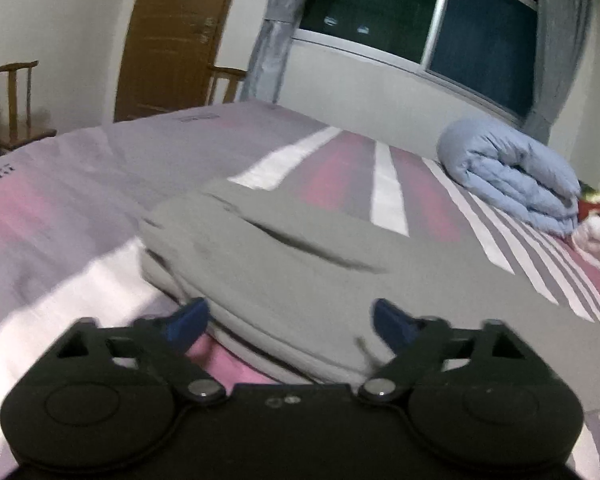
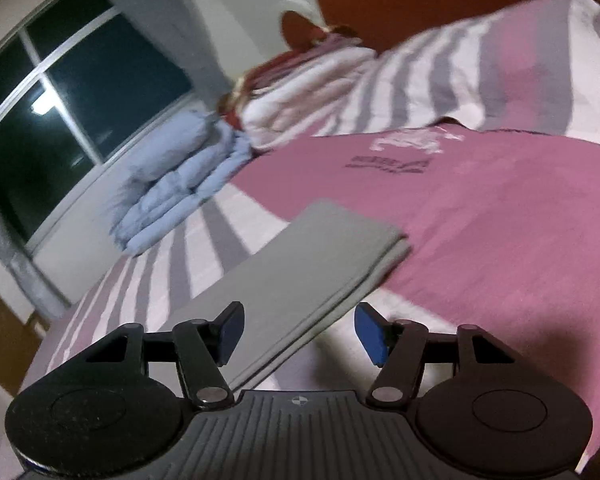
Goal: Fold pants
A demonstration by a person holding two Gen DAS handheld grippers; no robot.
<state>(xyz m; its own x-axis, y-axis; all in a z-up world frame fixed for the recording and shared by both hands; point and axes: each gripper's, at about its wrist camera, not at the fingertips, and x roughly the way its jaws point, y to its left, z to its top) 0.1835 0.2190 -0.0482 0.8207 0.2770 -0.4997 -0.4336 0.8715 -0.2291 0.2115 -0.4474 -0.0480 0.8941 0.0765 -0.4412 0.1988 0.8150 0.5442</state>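
folded blue quilt lies beyond the pants.

In the left wrist view we find the folded pants on the bed at centre frame, a rolled quilt right, door and chair upper left.

Both views are smeared by motion blur, so the small dark print on the bedspread cannot be read, nor the logo on its pink part in the right wrist view. The grey pants run beneath the left gripper body, their near edge hidden. The folded blue quilt covers part of a red-and-white heap, cut off by the frame edge and too blurred to identify. The wooden chair is cut off at the left.
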